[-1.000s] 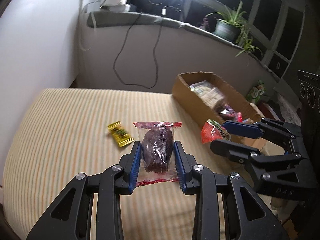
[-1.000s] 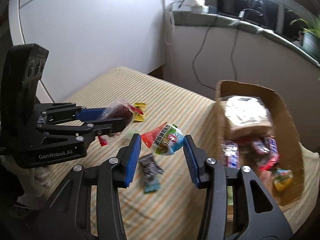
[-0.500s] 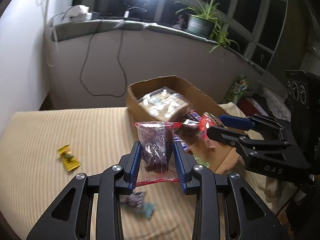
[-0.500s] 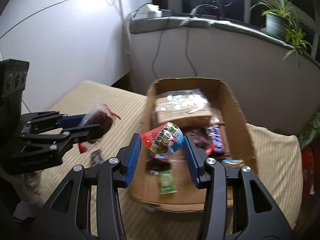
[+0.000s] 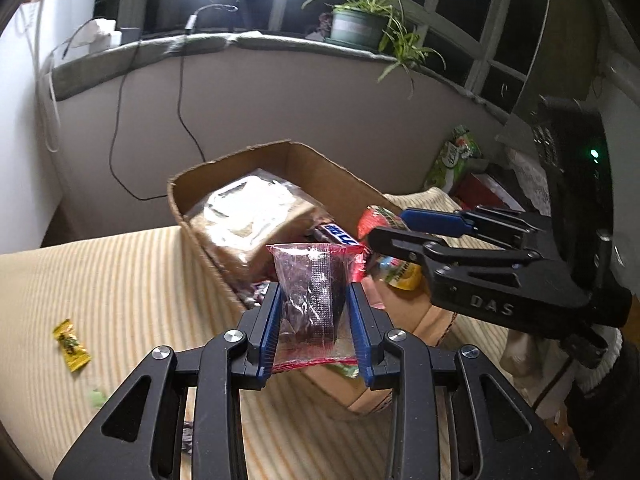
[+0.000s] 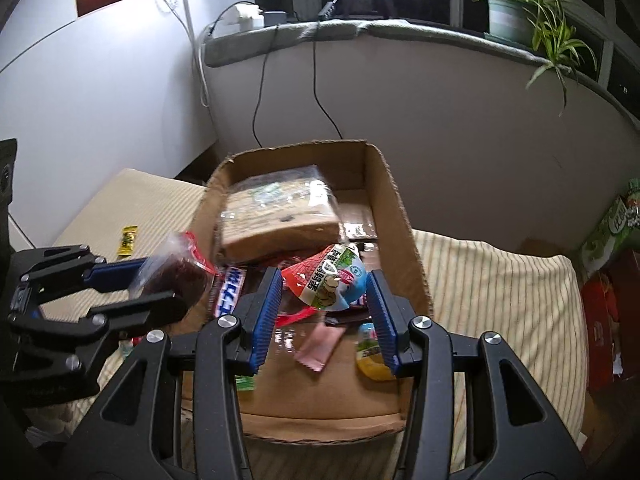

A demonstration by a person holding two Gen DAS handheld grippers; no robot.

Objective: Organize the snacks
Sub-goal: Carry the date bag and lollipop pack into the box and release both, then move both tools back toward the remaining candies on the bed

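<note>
My left gripper [image 5: 315,320] is shut on a clear, red-edged packet with a dark snack [image 5: 314,300] and holds it above the near left corner of the cardboard box [image 5: 304,160]. My right gripper [image 6: 325,304] is shut on a red, white and blue snack packet [image 6: 326,278] over the box's middle [image 6: 394,216]. In the left wrist view the right gripper [image 5: 394,226] comes in from the right with its packet [image 5: 376,218]. In the right wrist view the left gripper [image 6: 160,280] shows at the left with the dark snack [image 6: 178,276].
The box holds a big bag of bread [image 6: 276,216], a blue bar [image 6: 230,292], a pink packet [image 6: 320,346] and other snacks. A yellow candy [image 5: 71,345] lies on the striped cloth [image 5: 100,280]. A grey wall with a cable, a sill and a potted plant [image 5: 356,20] stands behind.
Both grippers have swung with their packets from the striped cloth toward the box and now hang over it. The yellow candy has slid off to the left of the views.
</note>
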